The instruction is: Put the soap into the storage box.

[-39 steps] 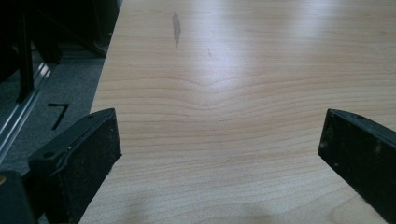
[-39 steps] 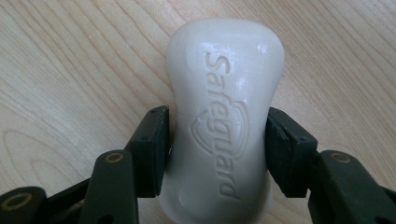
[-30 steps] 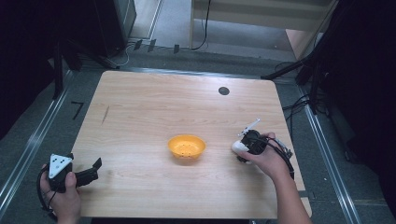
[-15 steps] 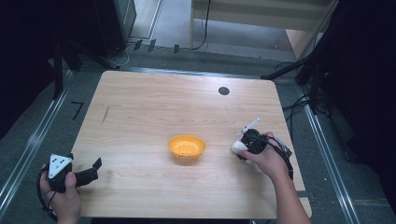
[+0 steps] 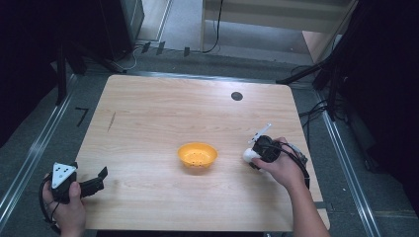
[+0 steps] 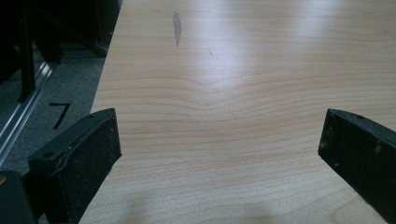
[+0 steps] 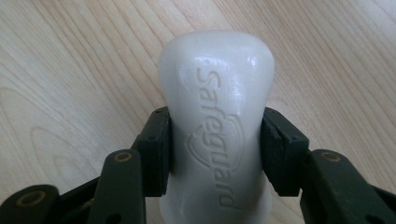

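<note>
Right gripper view: my right gripper (image 7: pixel 215 154) is clamped on the white soap bar (image 7: pixel 217 121), both pads at its waist.
Soap position: right of the orange bowl (image 5: pixel 197 155).
Left gripper (image 6: pixel 219 154): wide open, holding nothing.
Next: lift level, keep squeezing; soap is slippery.

A light wooden table (image 5: pixel 163 113) with rounded corners stands on a grey floor (image 5: pixel 44 148), its grain running side to side. An orange bowl (image 5: pixel 197 155) sits directly on the top, a little toward six o'clock of the table's middle. At about one o'clock from the bowl, near the far edge, a small round black disc (image 5: pixel 236 96) is set in the wood. A short dark streak (image 5: pixel 111 121) marks the surface toward ten o'clock of the bowl, close to the left edge. At three o'clock of the bowl, a white bar of soap (image 5: pixel 248 155) lies against the tabletop.
</note>
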A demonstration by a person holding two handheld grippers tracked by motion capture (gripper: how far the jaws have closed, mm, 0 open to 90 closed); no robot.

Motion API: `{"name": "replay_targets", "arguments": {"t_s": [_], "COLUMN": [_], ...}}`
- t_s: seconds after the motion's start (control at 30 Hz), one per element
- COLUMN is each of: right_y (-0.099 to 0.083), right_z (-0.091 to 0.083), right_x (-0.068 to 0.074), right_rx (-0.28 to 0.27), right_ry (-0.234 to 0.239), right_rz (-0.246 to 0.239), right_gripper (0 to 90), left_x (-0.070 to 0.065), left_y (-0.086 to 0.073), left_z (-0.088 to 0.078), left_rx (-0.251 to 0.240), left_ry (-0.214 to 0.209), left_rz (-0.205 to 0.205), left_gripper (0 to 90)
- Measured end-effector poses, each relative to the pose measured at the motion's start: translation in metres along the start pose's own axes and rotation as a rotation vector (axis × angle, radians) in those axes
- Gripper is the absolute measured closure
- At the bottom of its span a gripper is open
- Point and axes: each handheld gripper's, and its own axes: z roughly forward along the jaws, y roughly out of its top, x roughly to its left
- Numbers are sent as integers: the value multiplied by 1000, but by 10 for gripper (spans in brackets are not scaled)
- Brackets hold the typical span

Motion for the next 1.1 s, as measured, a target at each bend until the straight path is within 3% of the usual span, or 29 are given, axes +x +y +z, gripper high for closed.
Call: {"name": "replay_targets", "arguments": {"t_s": [0.73,1.1], "right_y": [27,36], "right_z": [-13,-21], "right_x": [12,15], "right_rx": [-15,-35], "right_ry": [3,0], "right_rz": [-94,-115], "right_gripper": [509,509], "left_x": [0,1], "left_y": [0,0], "left_z": [0,0], "left_rx": [-1,0], "left_ry": [0,-2], "left_rz": [-4,-6], "left_gripper": [0,0]}}
